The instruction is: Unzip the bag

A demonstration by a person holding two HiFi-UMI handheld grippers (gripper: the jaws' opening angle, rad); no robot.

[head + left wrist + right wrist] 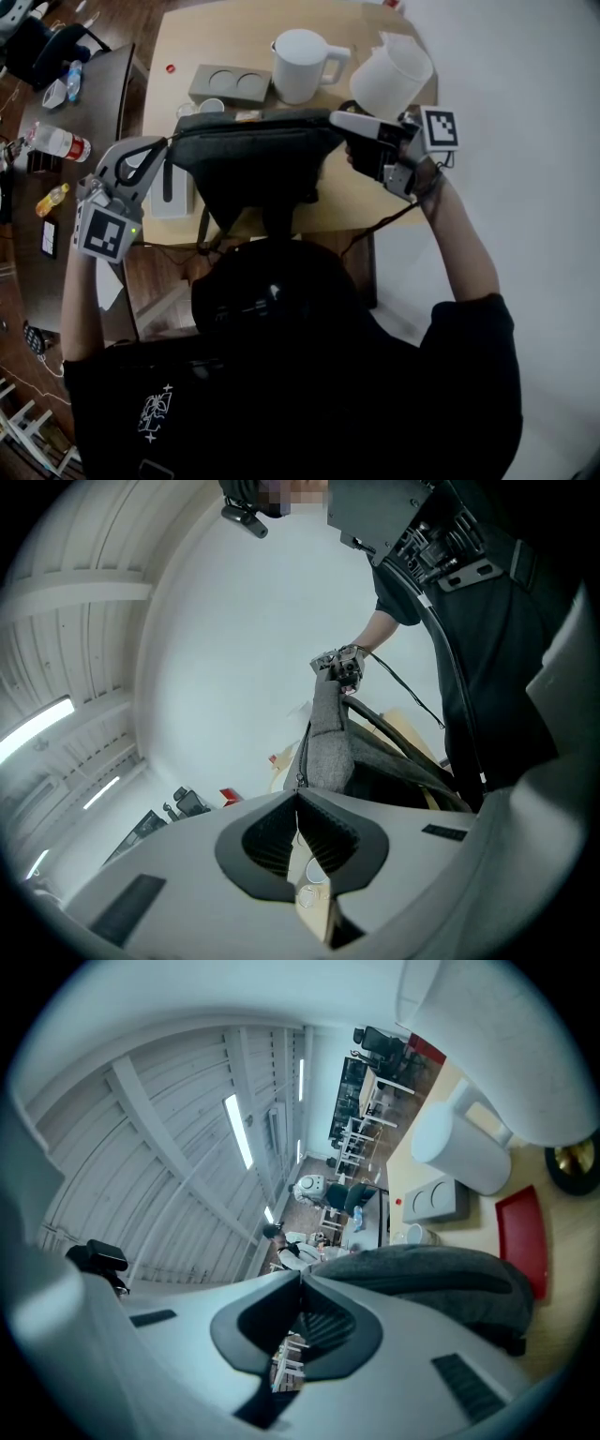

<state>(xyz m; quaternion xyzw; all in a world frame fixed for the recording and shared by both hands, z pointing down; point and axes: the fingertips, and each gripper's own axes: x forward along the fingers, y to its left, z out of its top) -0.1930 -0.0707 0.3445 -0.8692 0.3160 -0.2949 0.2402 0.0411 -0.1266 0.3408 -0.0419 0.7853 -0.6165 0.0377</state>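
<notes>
1. The person holds a grey bag [253,150] stretched level between the two grippers, above the near edge of a light wooden table [202,37]. Its lower part and a strap hang down over that edge.
2. The left gripper [167,142] meets the bag's left end. In the left gripper view its jaws are pressed together at the gripper's tip [298,794], pinching the bag's end [328,733] right where the zipper's small metal pull sits.
3. The right gripper [336,119] meets the bag's right end. In the right gripper view its jaws are also pressed together [302,1274], and the bag's grey fabric [422,1274] starts at their tips and bulges away to the right.
4. Whether the zipper is open along the top cannot be told.
5. Behind the bag on the table stand a white jug [300,66] with a handle and a second white jug [389,75]. A grey tray [230,84] with two round recesses lies beside the first jug.
</notes>
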